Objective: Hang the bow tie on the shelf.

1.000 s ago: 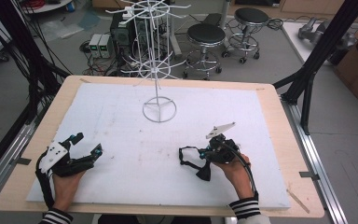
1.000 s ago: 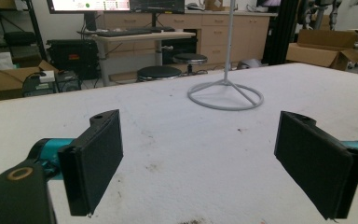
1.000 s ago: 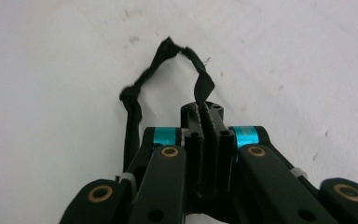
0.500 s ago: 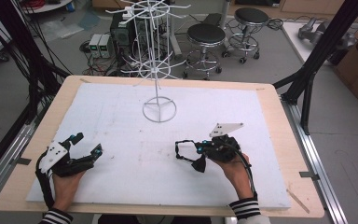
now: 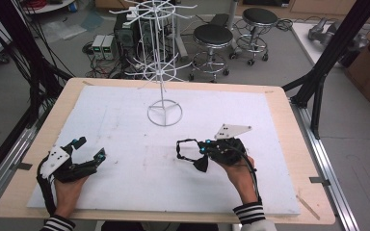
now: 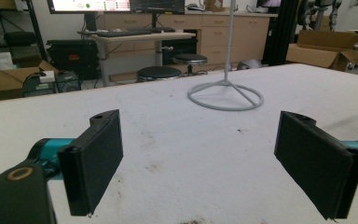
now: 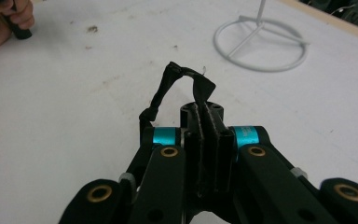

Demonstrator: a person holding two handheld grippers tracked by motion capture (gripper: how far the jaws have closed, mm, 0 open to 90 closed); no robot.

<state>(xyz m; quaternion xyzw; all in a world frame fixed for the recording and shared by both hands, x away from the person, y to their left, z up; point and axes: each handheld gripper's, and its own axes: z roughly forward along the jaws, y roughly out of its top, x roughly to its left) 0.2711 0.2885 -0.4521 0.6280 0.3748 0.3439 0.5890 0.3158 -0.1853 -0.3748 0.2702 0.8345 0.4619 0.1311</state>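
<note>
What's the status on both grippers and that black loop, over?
Left gripper open, empty, low over the white mat. Right gripper shut on black cord loop. White wire rack stands ahead, apart from both.

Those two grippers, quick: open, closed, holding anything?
Left gripper: open, nothing between its jaws.
Right gripper: closed on a black strap.
</note>
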